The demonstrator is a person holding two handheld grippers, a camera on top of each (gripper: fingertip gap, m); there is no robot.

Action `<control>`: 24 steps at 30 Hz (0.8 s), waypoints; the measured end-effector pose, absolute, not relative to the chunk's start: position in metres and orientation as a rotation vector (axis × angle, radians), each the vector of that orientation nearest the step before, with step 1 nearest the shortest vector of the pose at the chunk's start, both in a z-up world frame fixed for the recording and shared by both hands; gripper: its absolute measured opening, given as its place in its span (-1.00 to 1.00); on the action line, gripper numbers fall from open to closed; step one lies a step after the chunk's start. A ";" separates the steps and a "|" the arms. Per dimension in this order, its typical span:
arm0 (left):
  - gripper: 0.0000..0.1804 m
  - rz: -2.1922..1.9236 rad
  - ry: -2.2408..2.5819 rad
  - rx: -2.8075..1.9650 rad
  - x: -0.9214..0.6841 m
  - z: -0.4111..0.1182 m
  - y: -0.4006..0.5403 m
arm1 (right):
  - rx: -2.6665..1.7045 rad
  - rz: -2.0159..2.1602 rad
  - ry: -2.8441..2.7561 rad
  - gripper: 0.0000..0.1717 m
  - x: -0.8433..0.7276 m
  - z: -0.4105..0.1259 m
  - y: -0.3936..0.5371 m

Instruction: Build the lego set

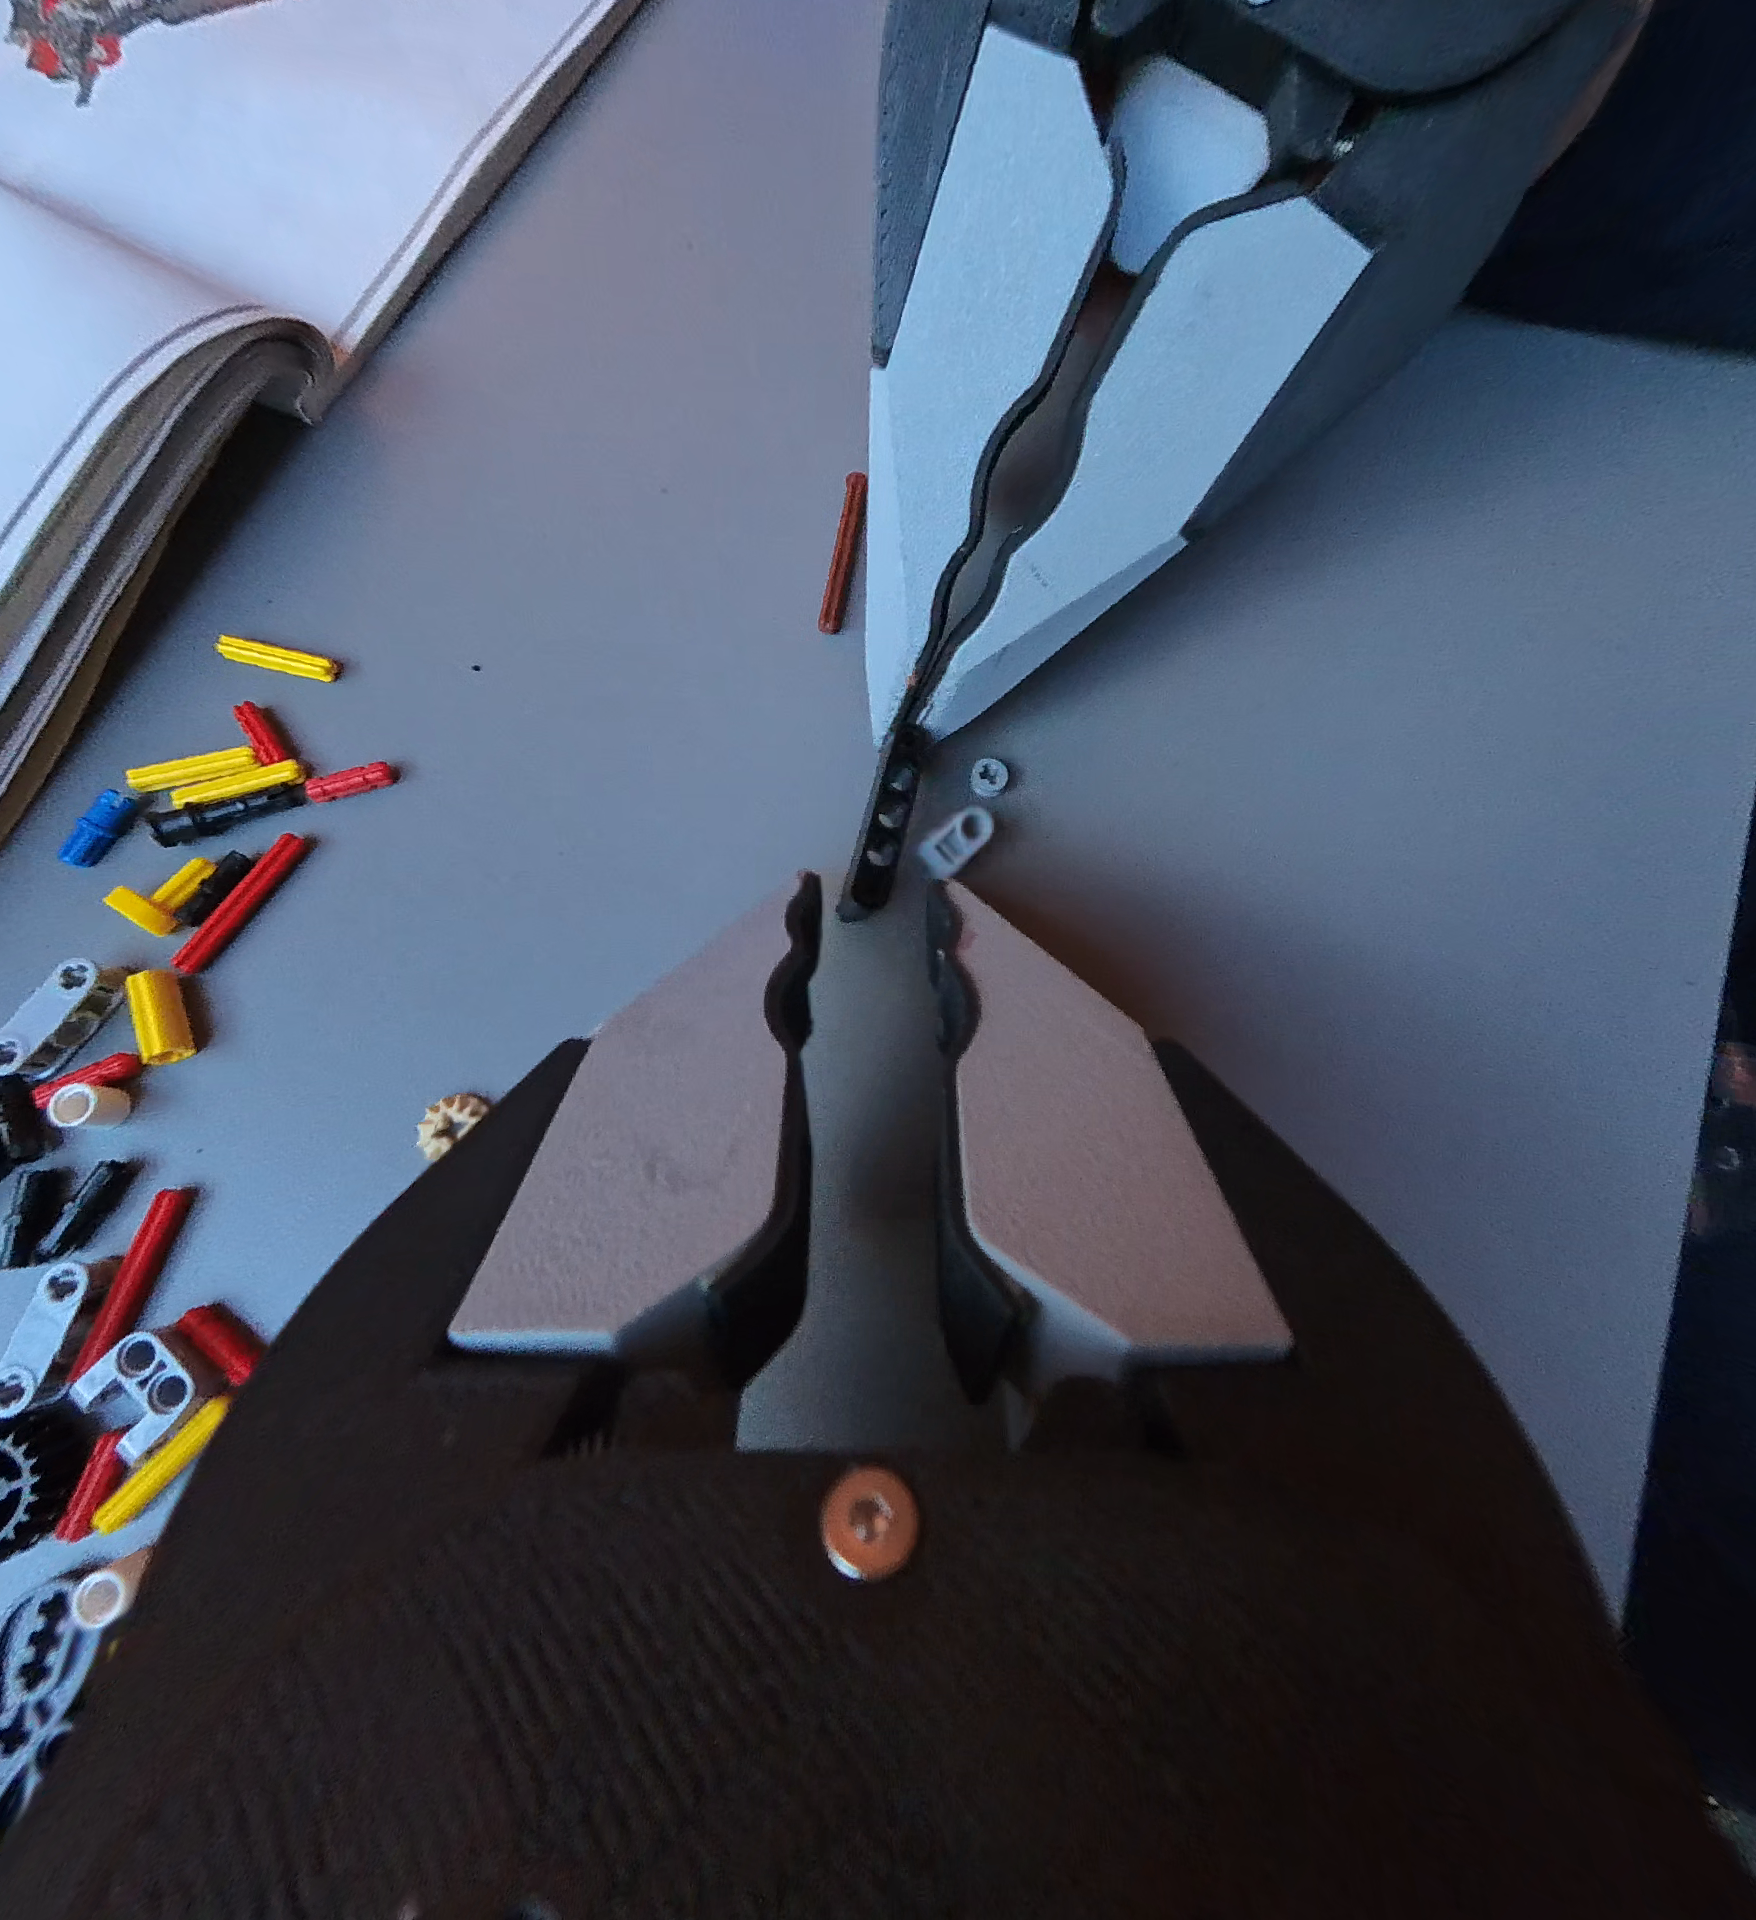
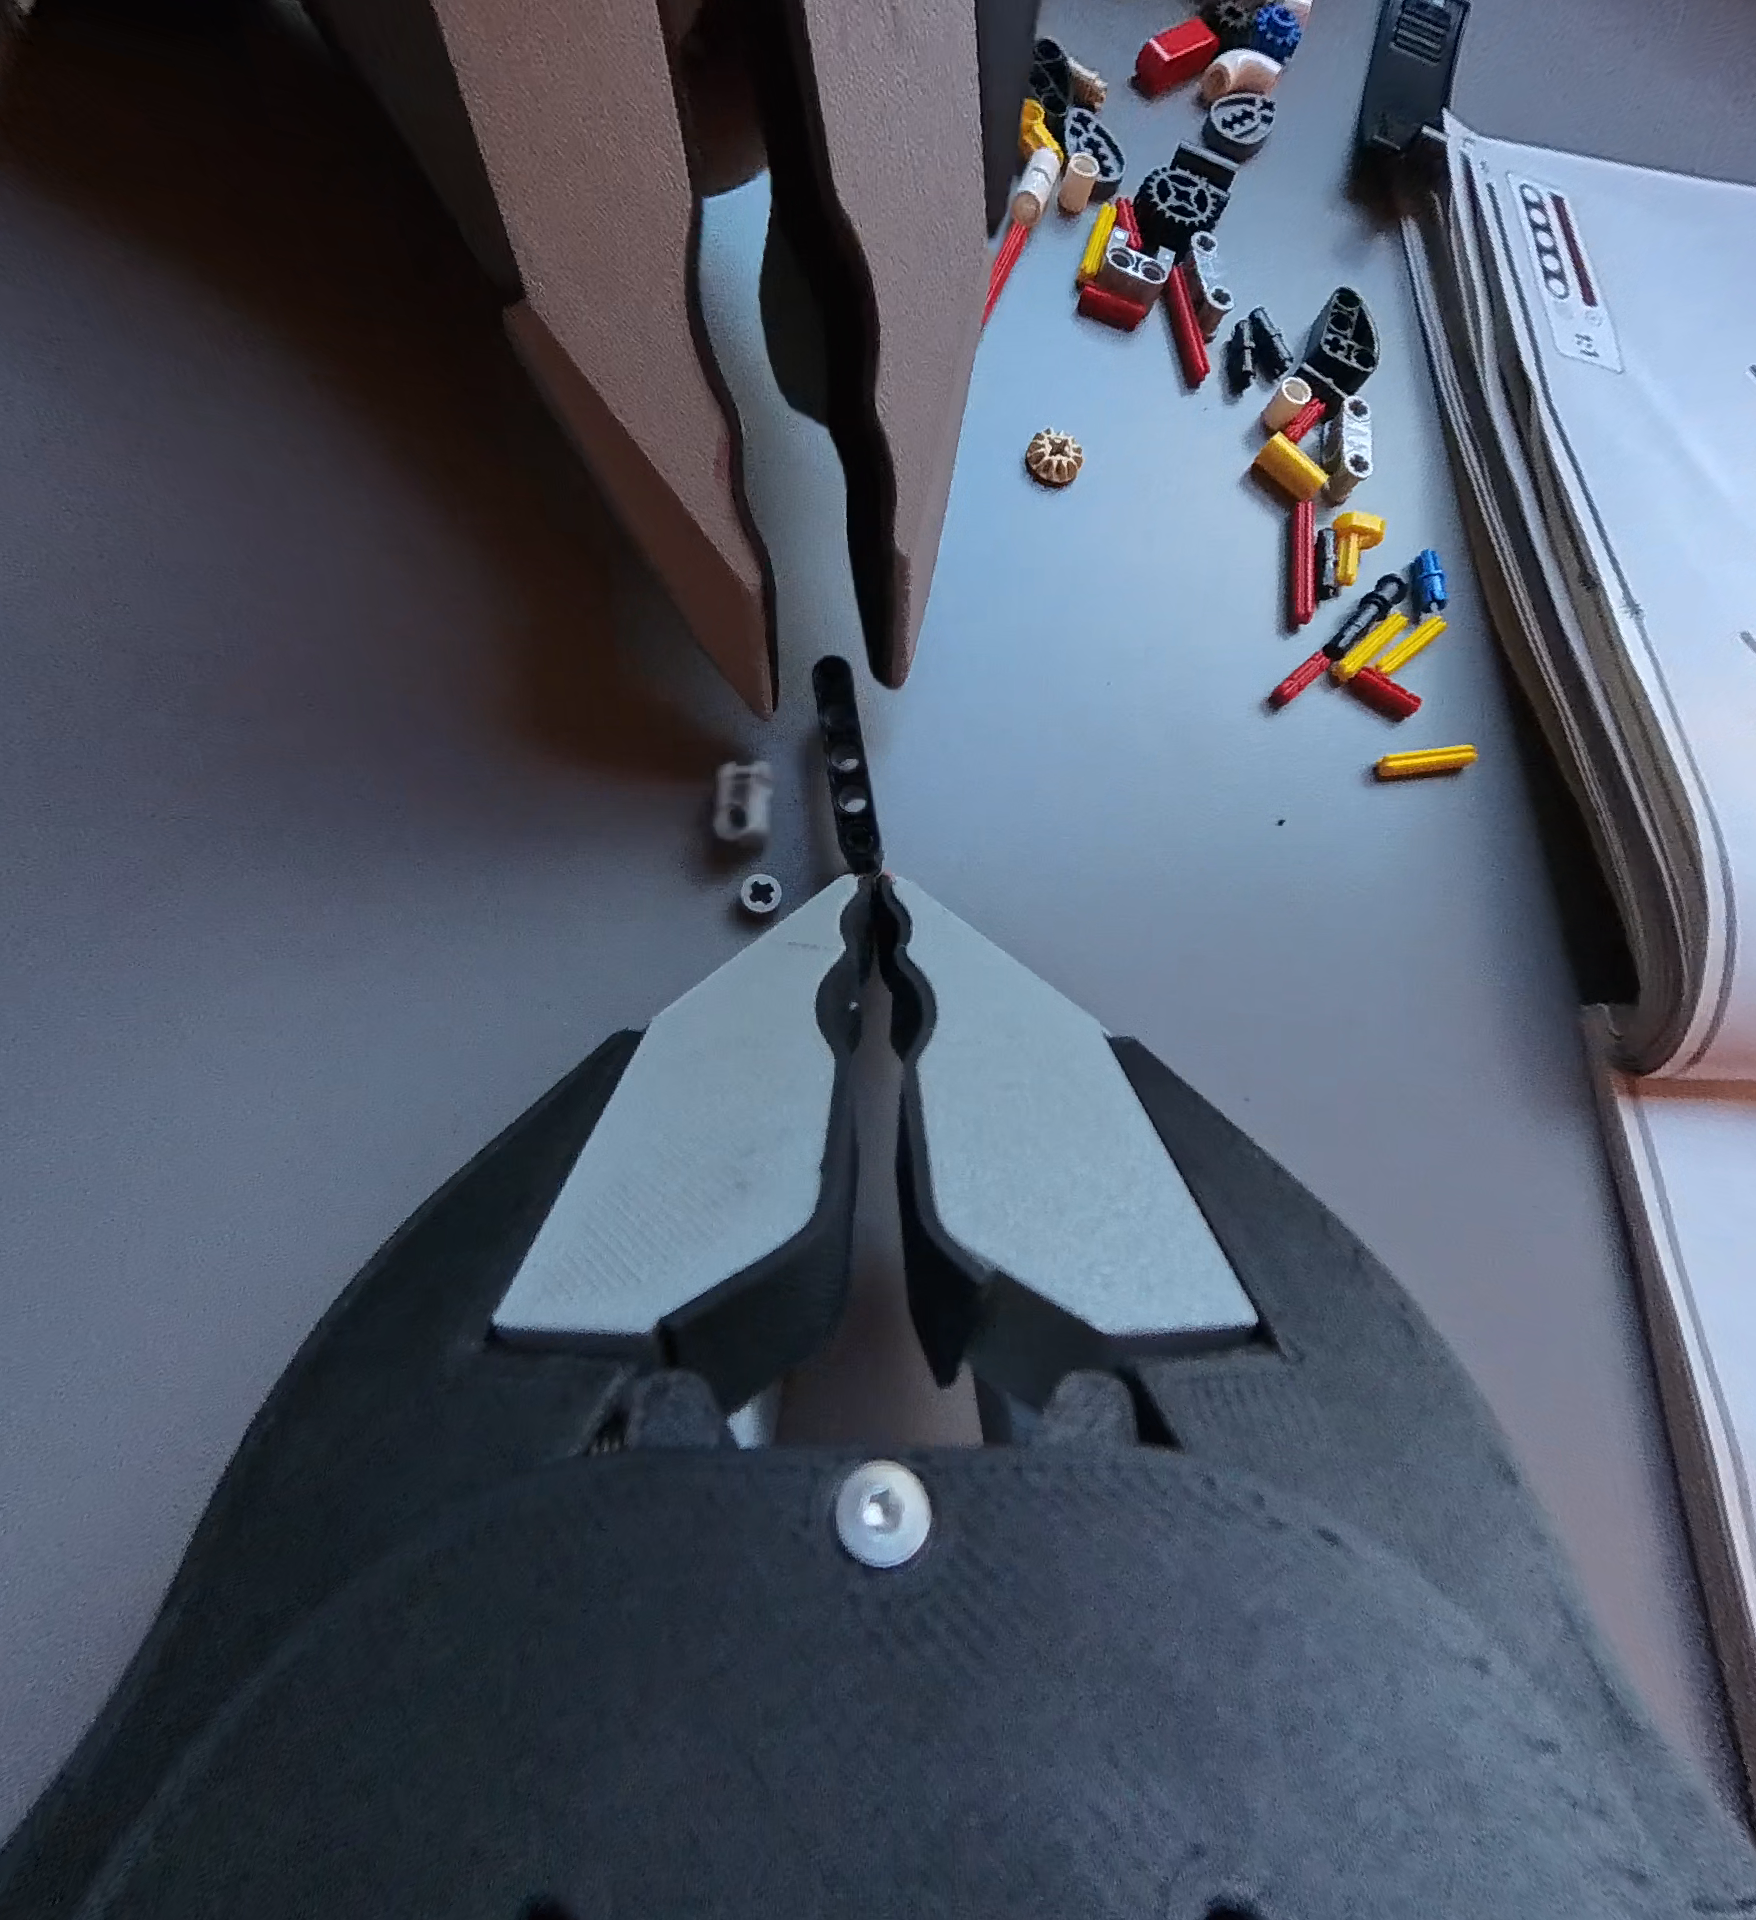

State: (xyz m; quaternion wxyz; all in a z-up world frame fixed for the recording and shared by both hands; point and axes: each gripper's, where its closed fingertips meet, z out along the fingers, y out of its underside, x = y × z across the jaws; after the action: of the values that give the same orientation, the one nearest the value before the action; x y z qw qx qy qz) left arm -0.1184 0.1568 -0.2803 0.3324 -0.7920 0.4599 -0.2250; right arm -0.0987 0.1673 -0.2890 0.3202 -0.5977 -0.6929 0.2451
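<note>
Black beam w/ holes (image 2: 846, 774) sits over the grey table (image 2: 230, 623), one end pinched tight in my right gripper (image 2: 872, 885). My left gripper (image 1: 869, 899) is open, tips either side of the beam's free end, not touching. Grey connector (image 1: 957, 837) & small round grey bush (image 1: 990, 774) lie just beside; loose parts (image 1: 178, 831) & an open booklet (image 1: 126, 260) farther off.

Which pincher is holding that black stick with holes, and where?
The right gripper pinches the black beam by one end. The left gripper is open, holding nothing.
</note>
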 end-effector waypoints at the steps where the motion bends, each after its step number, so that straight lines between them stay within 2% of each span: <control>1: -0.80 -0.583 1.200 -2.062 -0.119 -0.278 0.157 | -1.579 0.653 -1.818 -1.00 -0.099 -0.289 0.167; 7: -0.80 -0.517 1.213 -2.062 -0.122 -0.279 0.161 | -1.572 0.644 -1.787 -1.00 -0.093 -0.282 0.170; 14: -0.74 -0.490 1.321 -2.033 -0.117 -0.285 0.157 | -1.767 0.654 -1.626 -0.78 -0.055 -0.266 0.179; 16: -0.76 -0.476 1.377 -2.001 -0.115 -0.285 0.154 | -1.831 0.563 -1.604 -0.78 -0.041 -0.272 0.183; 20: -0.93 -0.285 1.474 -1.938 -0.130 -0.288 0.167 | -1.845 0.444 -1.595 -0.73 -0.032 -0.278 0.194; 24: -0.87 -0.184 1.463 -1.929 -0.146 -0.287 0.191 | -1.864 0.391 -1.667 -0.64 -0.038 -0.284 0.206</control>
State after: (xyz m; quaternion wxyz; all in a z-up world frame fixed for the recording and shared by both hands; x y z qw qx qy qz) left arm -0.1457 0.1913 -0.2870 0.3492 -0.7444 0.5647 -0.0709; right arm -0.0384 0.2060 -0.2842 0.3005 -0.7025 -0.6280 0.1474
